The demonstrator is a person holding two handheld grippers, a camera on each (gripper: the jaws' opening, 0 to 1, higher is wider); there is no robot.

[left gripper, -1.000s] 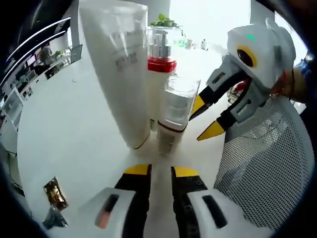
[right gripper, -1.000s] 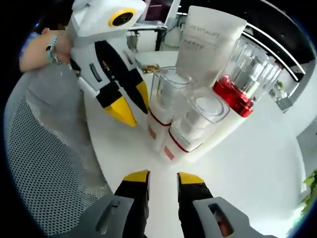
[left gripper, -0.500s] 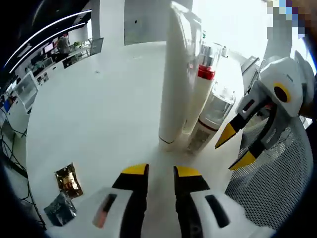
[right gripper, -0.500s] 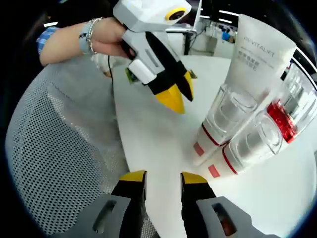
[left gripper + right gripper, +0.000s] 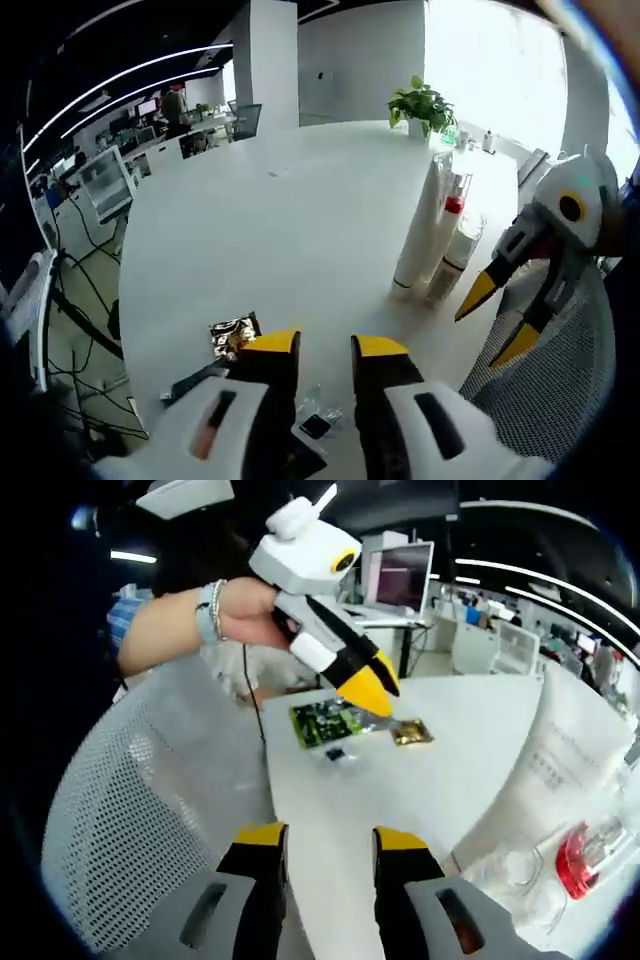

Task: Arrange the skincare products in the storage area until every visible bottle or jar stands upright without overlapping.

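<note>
Three skincare products stand upright in a tight cluster on the white table (image 5: 280, 220): a tall white tube (image 5: 415, 235), a bottle with a red collar (image 5: 449, 212) and a clear-capped bottle (image 5: 463, 250). My left gripper (image 5: 325, 346) is open and holds nothing, well back from the cluster. My right gripper (image 5: 498, 320) hangs open just right of the bottles. In the right gripper view the white tube (image 5: 555, 780), the red-collared bottle (image 5: 578, 858) and a clear cap (image 5: 520, 875) sit at the lower right. There my right gripper (image 5: 330, 836) is open, and a hand holds the left gripper (image 5: 372, 685) above the table.
Foil sachets (image 5: 235, 333) lie near the table's front edge. A green circuit board (image 5: 325, 720), a gold sachet (image 5: 410, 732) and a small dark chip (image 5: 335, 752) lie by that edge. A grey mesh chair (image 5: 130, 830) stands against the table. A potted plant (image 5: 425, 100) stands at the far side.
Both grippers have drawn back from the product cluster, so it looks much smaller and farther off. The three products stand as they did before.
</note>
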